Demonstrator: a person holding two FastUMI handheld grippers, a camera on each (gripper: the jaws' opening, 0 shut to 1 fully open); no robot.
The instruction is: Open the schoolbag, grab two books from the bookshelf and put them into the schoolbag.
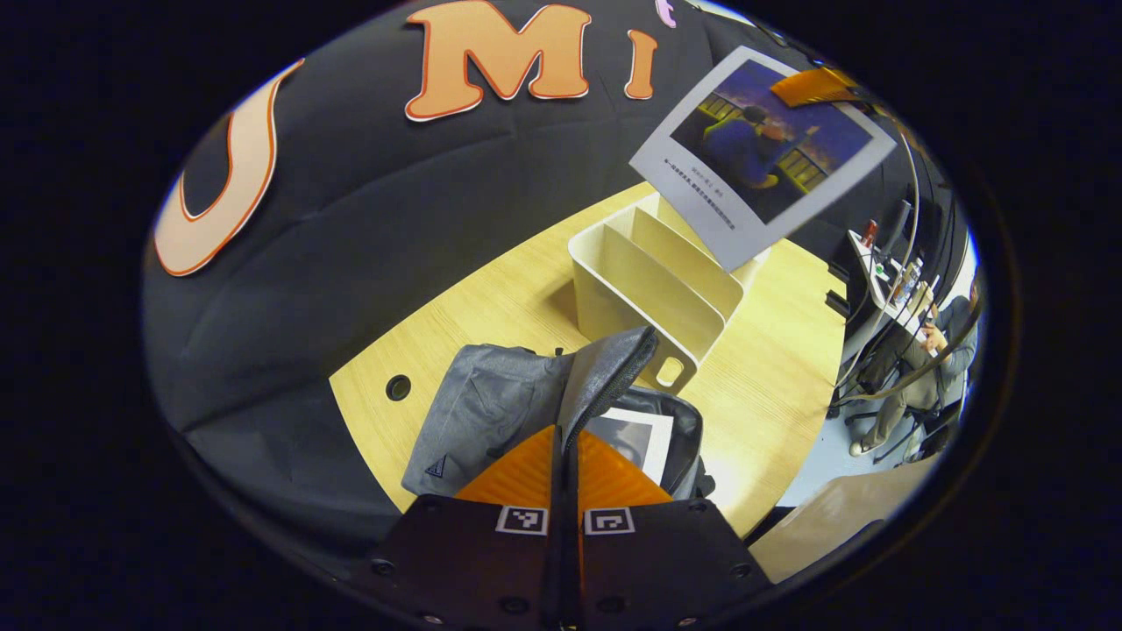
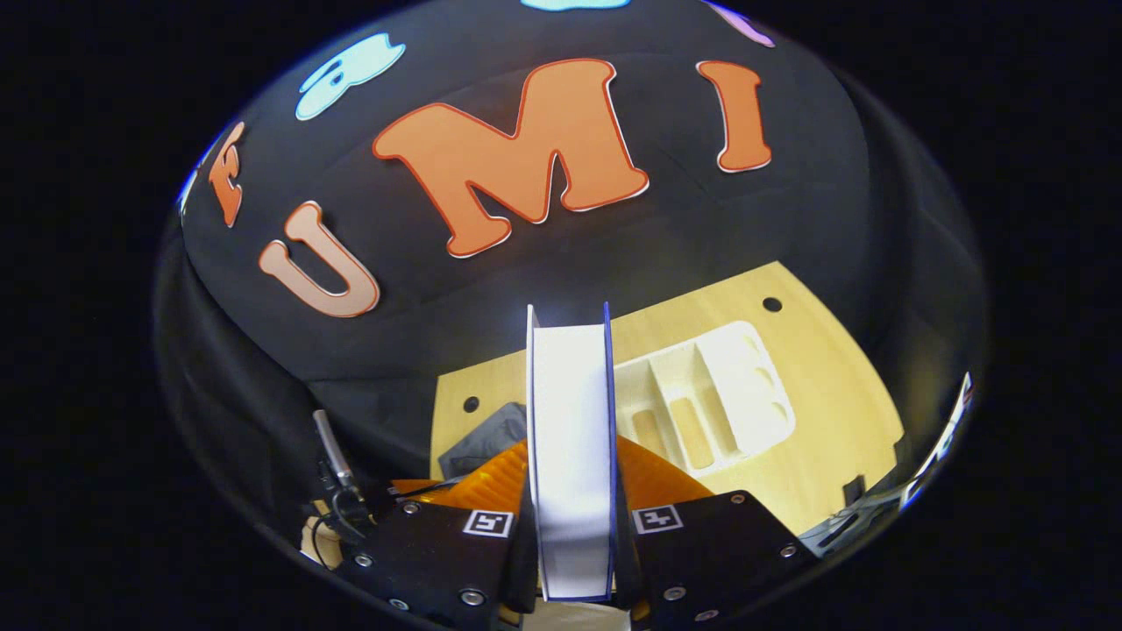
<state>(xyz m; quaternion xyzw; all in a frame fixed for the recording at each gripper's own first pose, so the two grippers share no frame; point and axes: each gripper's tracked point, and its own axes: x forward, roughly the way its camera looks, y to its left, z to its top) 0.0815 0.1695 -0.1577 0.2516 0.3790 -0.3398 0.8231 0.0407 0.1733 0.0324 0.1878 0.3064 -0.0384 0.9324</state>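
The grey schoolbag lies on the wooden table. My left gripper is shut on the bag's lifted flap, holding its mouth open. One book with a white cover rests inside. Behind the bag stands the cream bookshelf, its slots empty. High at the upper right hangs a second book with a blue picture on its cover, held from above by my right gripper. In the right gripper view that book stands edge-on, with my right gripper shut on it above the bookshelf and the schoolbag.
A person sits at a cluttered desk beyond the table's right edge. A pale wooden panel stands at the lower right. The table has a round cable hole near the bag and another by the far corner.
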